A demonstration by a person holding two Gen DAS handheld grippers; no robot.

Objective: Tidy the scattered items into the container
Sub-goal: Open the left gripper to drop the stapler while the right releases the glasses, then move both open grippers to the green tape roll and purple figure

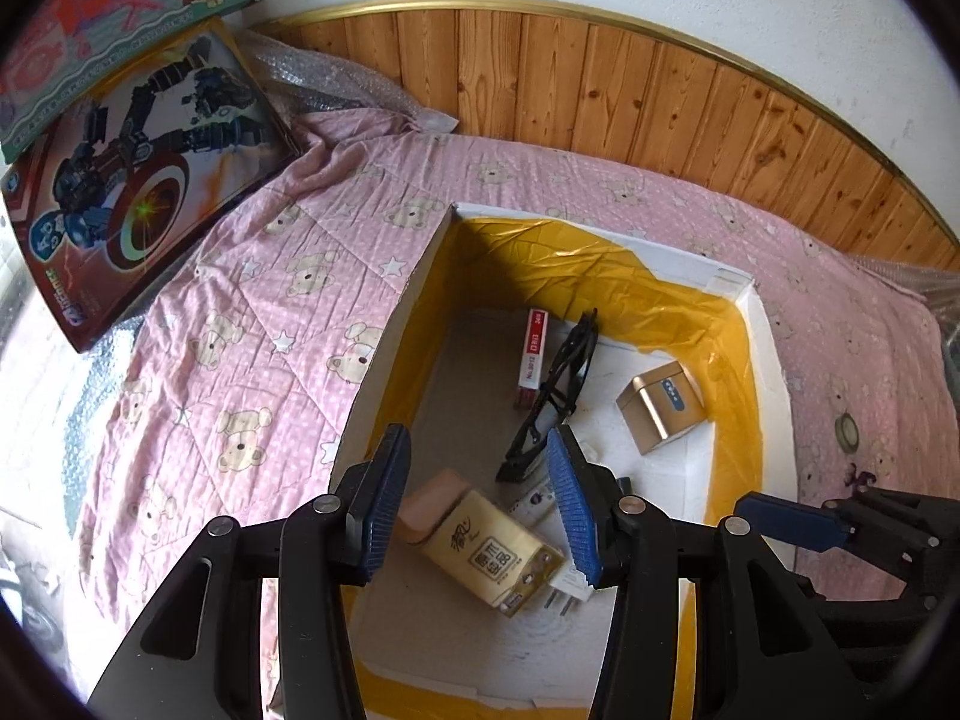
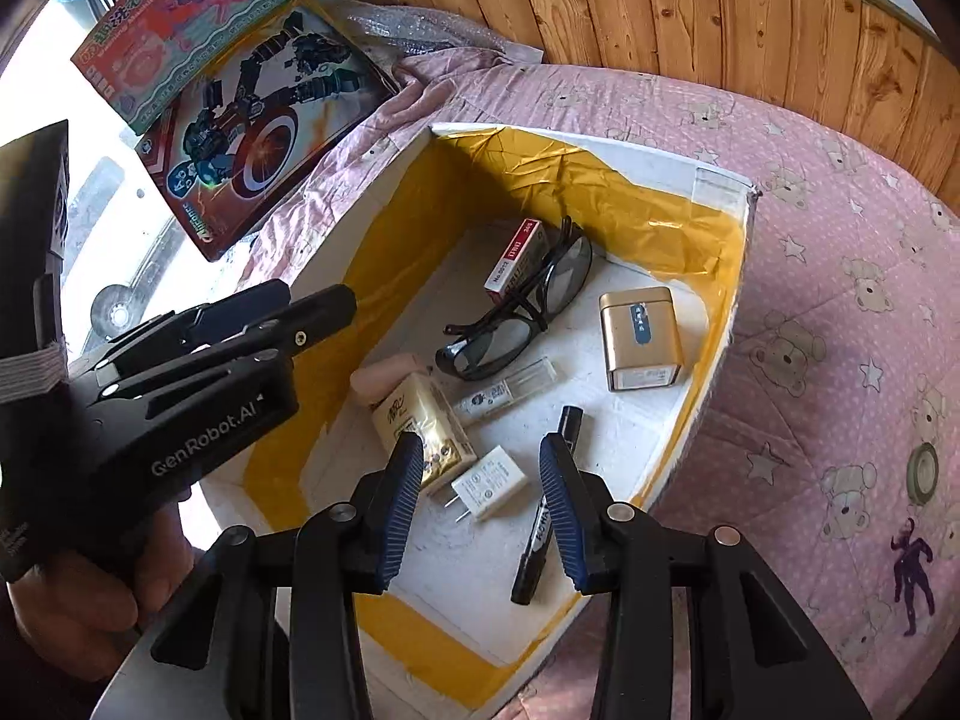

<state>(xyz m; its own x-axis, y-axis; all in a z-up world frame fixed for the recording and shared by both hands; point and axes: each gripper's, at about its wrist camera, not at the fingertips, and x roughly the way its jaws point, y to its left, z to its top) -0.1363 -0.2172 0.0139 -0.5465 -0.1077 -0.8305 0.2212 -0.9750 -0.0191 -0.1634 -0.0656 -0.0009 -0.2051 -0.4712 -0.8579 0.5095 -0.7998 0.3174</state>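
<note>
A white foam box (image 1: 768, 354) (image 2: 714, 372) lined with yellow tape sits on the pink bedspread. Inside lie black glasses (image 2: 516, 312) (image 1: 555, 396), a red-white box (image 2: 513, 261), a gold tin (image 2: 639, 339) (image 1: 660, 408), a tissue pack (image 2: 426, 429) (image 1: 489, 555), a white plug (image 2: 489, 483), a black marker (image 2: 543, 516) and a clear tube (image 2: 510, 390). My left gripper (image 1: 480, 510) is open and empty over the box's near end. My right gripper (image 2: 480, 504) is open and empty above the plug. A tape roll (image 2: 922, 471) (image 1: 846, 429) and a purple figure (image 2: 912, 564) lie on the bedspread at the right.
Two toy boxes (image 1: 138, 180) (image 2: 252, 120) lean at the back left on bubble wrap. A wooden wall panel (image 1: 600, 84) runs behind the bed. The left gripper's body (image 2: 180, 396) shows at the left of the right wrist view.
</note>
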